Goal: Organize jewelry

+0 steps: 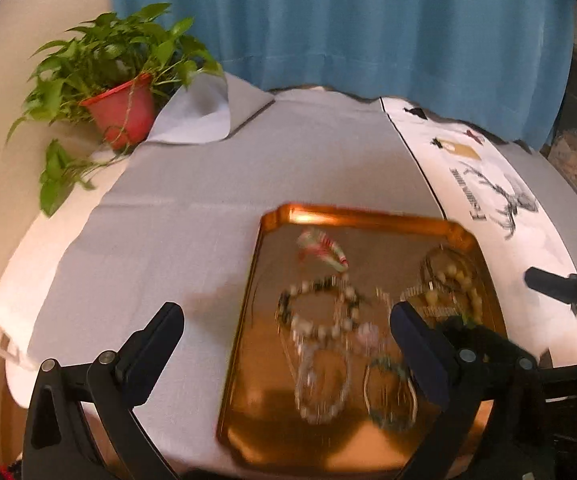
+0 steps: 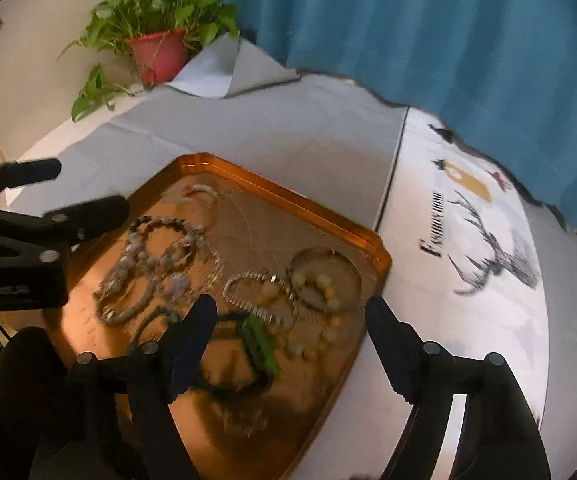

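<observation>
Nearest the lens, the left gripper point(image 1: 286, 328) has its black jaws spread wide, nothing between them and nothing touched; it hangs above the near-left part of a copper-coloured metal tray point(image 1: 352, 213). The right gripper point(image 2: 290, 324) is also parted with empty jaws, poised over the tray's near-right corner, above a green bead piece point(image 2: 259, 342) and a strand of pale yellow beads point(image 2: 320, 292).

The tray is shiny and rectangular, with a raised rim and clipped corners. The jewelry lies loose in it: a white pearl-like bracelet point(image 1: 320, 384), a dark-and-white beaded loop point(image 1: 320, 300), a thin silver chain bracelet point(image 2: 256, 298) and a red-and-white striped piece point(image 1: 322, 249) at the far end. Motion blur softens the details.

The tray sits on a matte grey cloth point(image 1: 192, 184). To its right lies a white printed mat point(image 2: 484, 240) showing a deer. At the far left stands a leafy plant in a red pot point(image 1: 122, 114), before a teal curtain point(image 1: 348, 20).
</observation>
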Tool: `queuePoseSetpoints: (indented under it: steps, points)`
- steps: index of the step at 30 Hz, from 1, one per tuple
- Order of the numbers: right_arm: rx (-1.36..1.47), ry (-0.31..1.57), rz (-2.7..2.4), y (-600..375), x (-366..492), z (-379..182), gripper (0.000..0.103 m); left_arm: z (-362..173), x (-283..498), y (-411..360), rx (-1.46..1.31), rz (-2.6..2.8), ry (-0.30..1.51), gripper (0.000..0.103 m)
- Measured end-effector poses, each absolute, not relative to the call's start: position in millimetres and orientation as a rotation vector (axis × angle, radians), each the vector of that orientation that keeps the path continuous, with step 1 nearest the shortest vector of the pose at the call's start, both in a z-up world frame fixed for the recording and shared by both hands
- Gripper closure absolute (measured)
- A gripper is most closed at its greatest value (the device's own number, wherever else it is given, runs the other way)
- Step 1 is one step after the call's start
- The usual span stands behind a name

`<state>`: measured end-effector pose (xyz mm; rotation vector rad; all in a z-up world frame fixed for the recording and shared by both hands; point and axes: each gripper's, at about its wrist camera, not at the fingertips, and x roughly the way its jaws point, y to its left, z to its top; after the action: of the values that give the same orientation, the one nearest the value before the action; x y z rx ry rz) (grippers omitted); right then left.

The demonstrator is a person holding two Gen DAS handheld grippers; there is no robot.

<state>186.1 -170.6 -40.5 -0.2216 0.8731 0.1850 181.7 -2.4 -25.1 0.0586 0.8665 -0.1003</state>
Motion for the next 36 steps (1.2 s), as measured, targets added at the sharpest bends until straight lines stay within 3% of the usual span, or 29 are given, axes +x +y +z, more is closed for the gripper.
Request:
queuePoseSetpoints:
  steps: [16, 36]
  points:
    - [-0.152, 0.828, 0.096, -166.4, 30.9, -29.5, 0.023, 4.1, 23.3, 7.5, 0.06, -0.079, 0.755, 0.001]
    - [-0.204, 0.776, 0.086, -158.6, -15.0, -15.0, 0.022, 14.0, -23.0, -3.9, 0.102, -0.077, 0.71, 0.001]
